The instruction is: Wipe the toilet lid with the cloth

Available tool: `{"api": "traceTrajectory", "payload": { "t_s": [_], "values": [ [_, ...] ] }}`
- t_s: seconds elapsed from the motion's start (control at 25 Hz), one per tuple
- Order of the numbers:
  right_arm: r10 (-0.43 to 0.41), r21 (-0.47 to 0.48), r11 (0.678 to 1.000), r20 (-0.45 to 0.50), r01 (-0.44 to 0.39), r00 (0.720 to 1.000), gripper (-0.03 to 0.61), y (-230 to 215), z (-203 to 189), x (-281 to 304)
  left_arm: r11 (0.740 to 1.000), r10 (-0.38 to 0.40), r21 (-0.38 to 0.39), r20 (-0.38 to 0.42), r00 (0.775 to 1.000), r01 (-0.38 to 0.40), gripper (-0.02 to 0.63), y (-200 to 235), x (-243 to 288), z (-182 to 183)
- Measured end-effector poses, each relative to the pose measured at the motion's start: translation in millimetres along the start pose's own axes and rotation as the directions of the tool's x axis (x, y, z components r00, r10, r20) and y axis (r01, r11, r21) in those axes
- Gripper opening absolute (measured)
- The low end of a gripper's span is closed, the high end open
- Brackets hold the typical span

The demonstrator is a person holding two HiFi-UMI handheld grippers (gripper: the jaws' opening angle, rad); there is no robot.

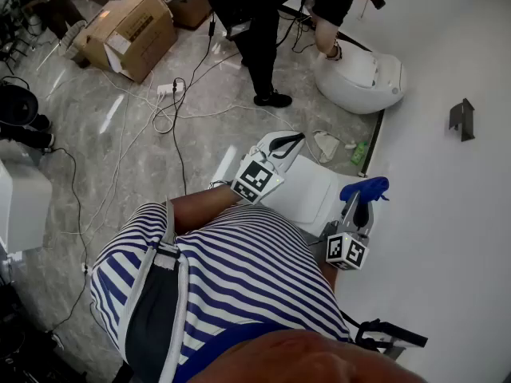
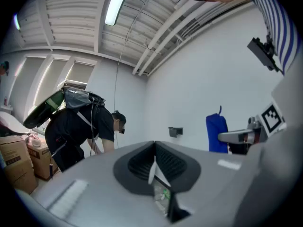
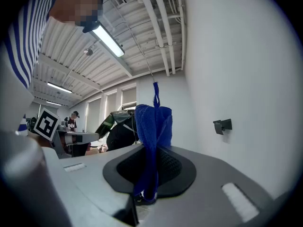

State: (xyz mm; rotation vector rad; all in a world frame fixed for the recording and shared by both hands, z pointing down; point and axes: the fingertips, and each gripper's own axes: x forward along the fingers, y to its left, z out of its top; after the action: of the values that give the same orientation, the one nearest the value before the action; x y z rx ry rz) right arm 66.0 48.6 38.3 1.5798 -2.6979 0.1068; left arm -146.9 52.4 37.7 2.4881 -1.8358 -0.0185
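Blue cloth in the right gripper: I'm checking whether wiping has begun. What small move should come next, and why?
Probably lower the right gripper so the blue terry cloth meets the white toilet lid. The jaws are clamped on the cloth, but it appears to be held in the air, clear of the lid, which lies to its left in the head view.

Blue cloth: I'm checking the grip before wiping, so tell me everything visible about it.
The blue cloth looks like soft terry, bunched into lengthwise folds. The right claw is shut on it; most bulges out past the claw tips, a thin loop at its far end. It touches nothing else.
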Motion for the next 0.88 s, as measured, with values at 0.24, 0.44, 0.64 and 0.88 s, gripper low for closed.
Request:
{"api": "traceTrajectory", "payload": {
  "t_s": [0.24, 0.44, 0.64, 0.88],
  "values": [
    [-0.005, -0.005, 1.000, 0.005, 0.005, 1.000, 0.051, 6, -2, -7, 1.000, -0.010, 0.005, 0.004, 1.000, 0.010, 0.003, 0, -7, 0],
    [0.018, -0.023, 1.000, 0.000, -0.018, 1.000, 0.051, 15, -6, 0, 1.000, 0.013, 0.003, 0.021, 1.000, -0.014, 0.003, 13, -14, 0],
    [0.032, -0.031, 0.999, 0.022, -0.031, 0.999, 0.051, -14, -9, 12, 0.999, 0.034, 0.015, 0.044, 0.998, -0.035, 0.003, 1, 16, -4],
    [0.003, -0.005, 1.000, -0.003, -0.003, 1.000, 0.051, -68, -54, -17, 0.999, 0.001, 0.033, -0.004, 1.000, -0.001, 0.003, -53, 37, -50]
  ]
}}
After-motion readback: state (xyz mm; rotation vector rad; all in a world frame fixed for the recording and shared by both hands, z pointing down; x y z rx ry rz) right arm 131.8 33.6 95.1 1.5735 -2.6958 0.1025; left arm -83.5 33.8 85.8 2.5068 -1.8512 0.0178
